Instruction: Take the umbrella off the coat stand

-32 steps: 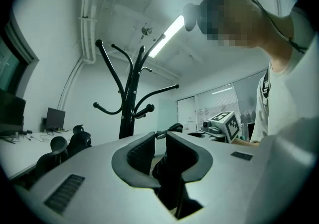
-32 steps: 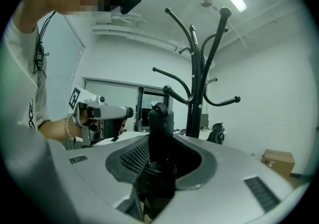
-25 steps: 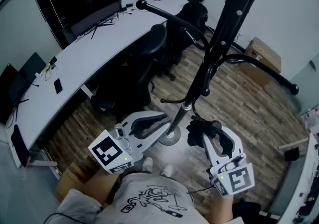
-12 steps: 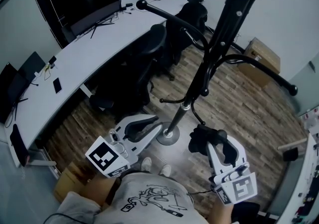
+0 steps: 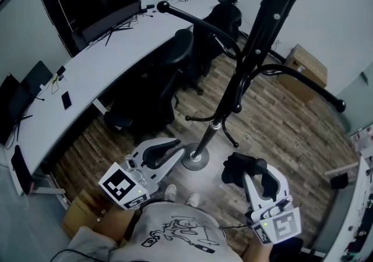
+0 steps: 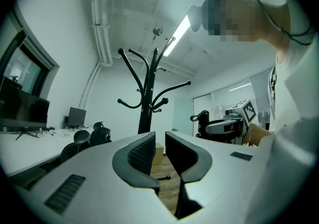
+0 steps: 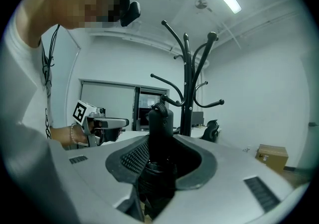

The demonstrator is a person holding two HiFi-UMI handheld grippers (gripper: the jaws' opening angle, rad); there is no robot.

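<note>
Right gripper view: right tool [image 7: 159, 149] pinches umbrella [image 7: 160, 118]. Left tool [image 6: 158, 142] slightly spread, empty. Only head view shows the stand base [image 5: 195, 163].

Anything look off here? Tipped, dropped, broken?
Nothing stands out. The coat stand is upright with bare hooks. The folded black umbrella sits clamped in the right gripper. The left gripper is empty, with a narrow gap between its jaws.

The wood floor [image 5: 280, 130] carries the coat stand [image 5: 238, 80], chairs [image 5: 157, 80] and a cardboard box [image 5: 303, 63].
</note>
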